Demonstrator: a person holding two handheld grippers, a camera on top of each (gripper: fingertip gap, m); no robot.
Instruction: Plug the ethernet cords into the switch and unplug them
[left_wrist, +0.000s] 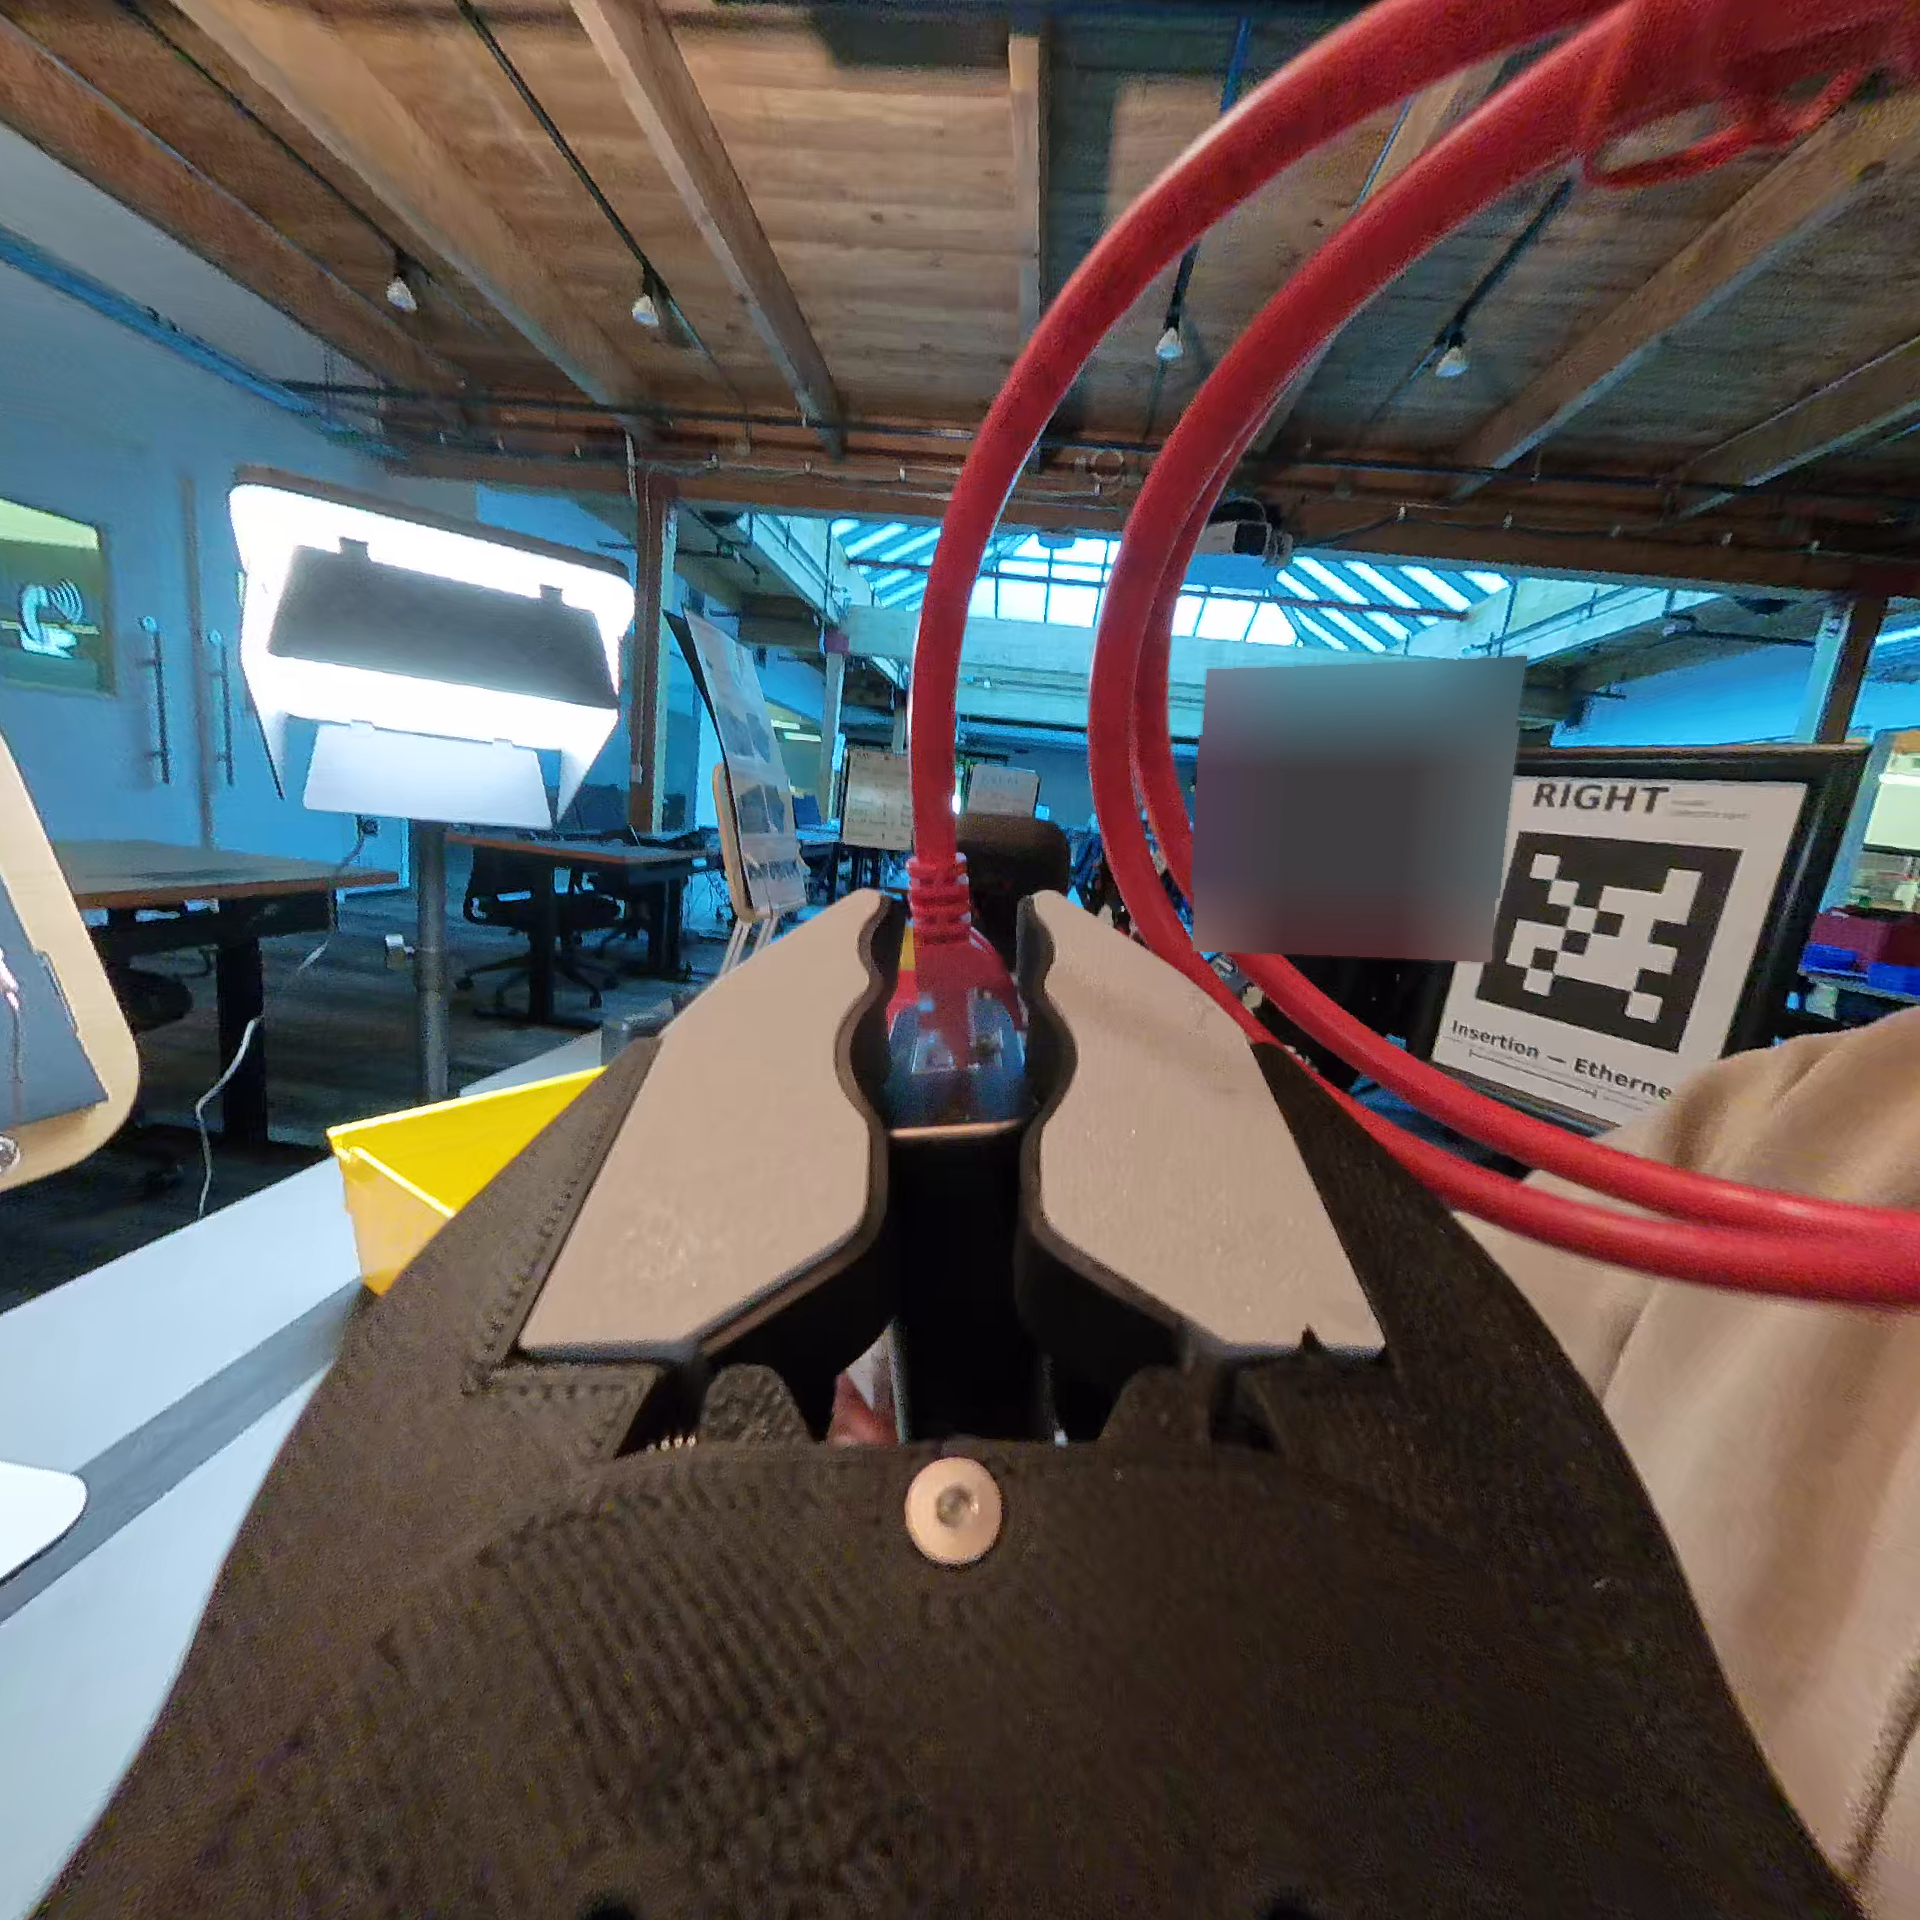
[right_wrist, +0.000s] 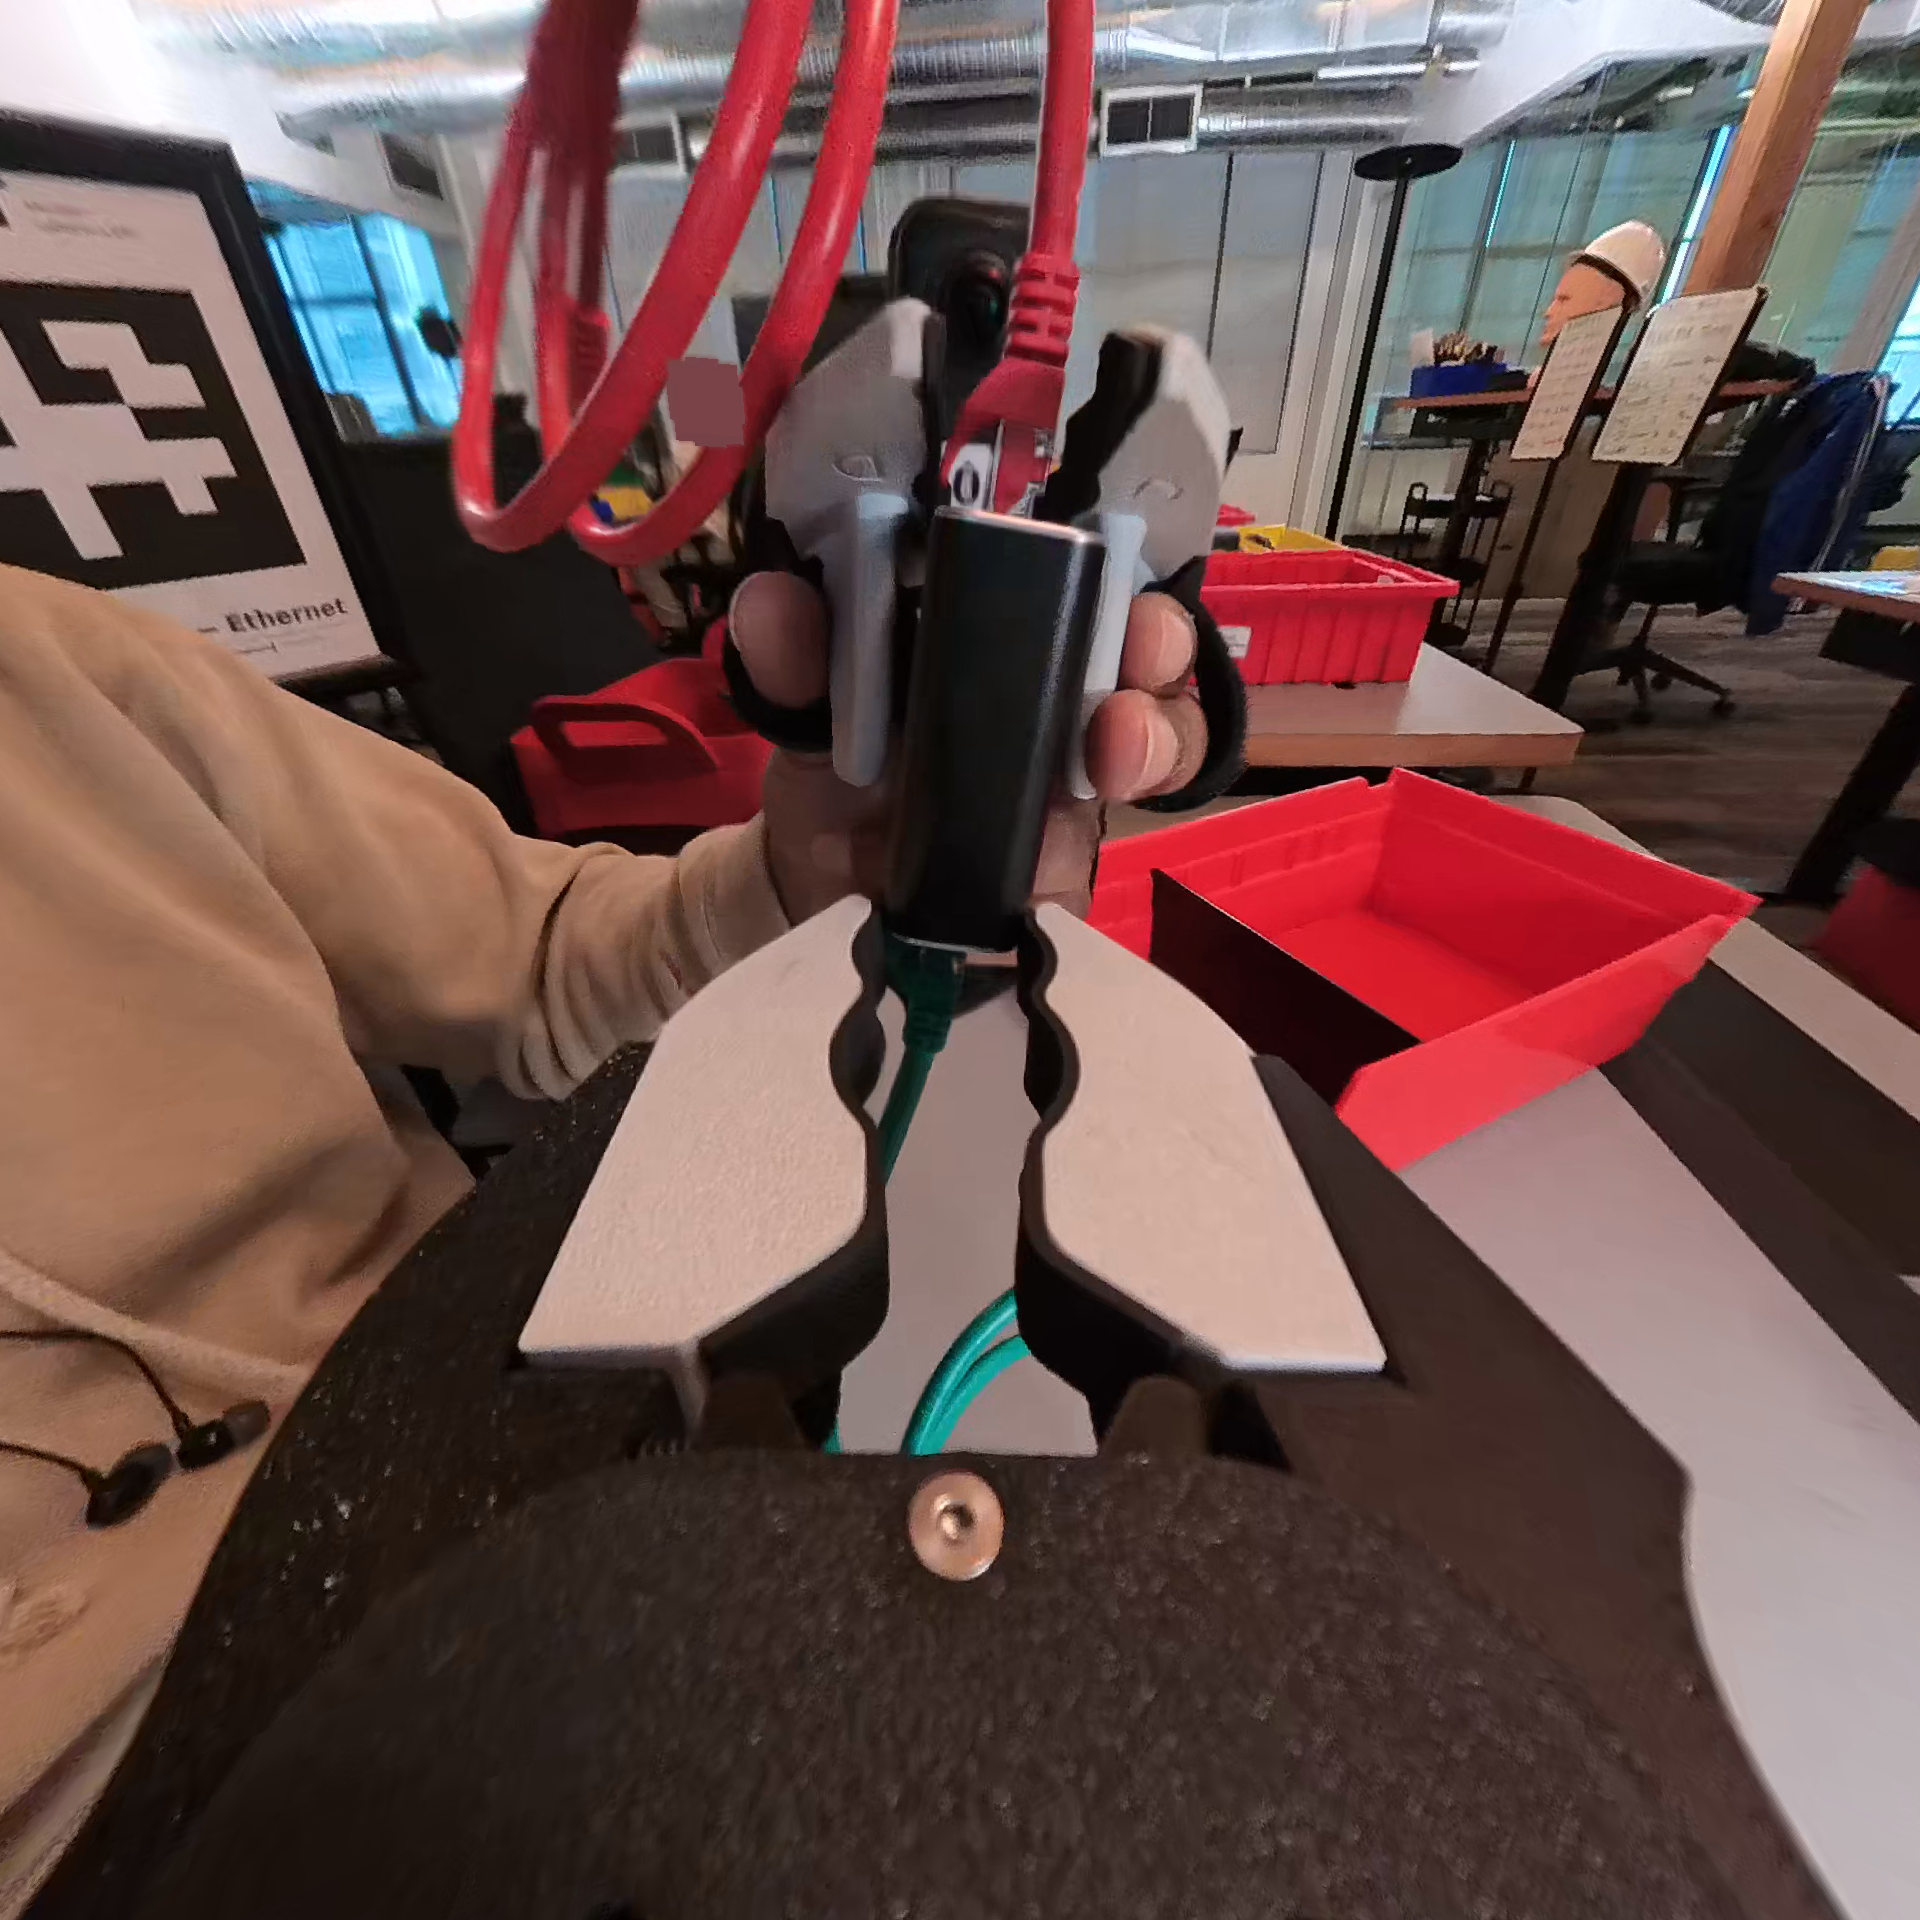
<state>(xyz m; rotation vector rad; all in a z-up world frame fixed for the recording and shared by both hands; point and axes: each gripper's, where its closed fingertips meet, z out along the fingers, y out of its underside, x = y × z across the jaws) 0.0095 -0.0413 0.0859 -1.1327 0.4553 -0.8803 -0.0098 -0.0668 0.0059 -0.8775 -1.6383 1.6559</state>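
My left gripper (left_wrist: 956, 914) points upward and is shut on a black switch (left_wrist: 956, 1112). A red ethernet plug (left_wrist: 951, 966) sits in the switch's top end, and its red cord (left_wrist: 1039, 416) loops overhead. In the right wrist view the left gripper (right_wrist: 1023, 353), held by a hand, grips the switch (right_wrist: 987, 727) with the red plug (right_wrist: 1013, 416) above it. My right gripper (right_wrist: 956, 925) has its tips at the switch's near end, jaws about a switch-width apart. A green plug (right_wrist: 925, 987) sits in that end between them, with a gap to the right finger. Its green cord (right_wrist: 961, 1382) runs back under the gripper.
A red bin (right_wrist: 1455, 935) with a black divider sits on the white table (right_wrist: 1558, 1299) to the right. A yellow bin (left_wrist: 416, 1164) is at the left. A framed marker sign (left_wrist: 1621, 935) stands behind. A person's beige sleeve (right_wrist: 312, 883) fills the left side. Left tips to right tips: about 8 centimetres.
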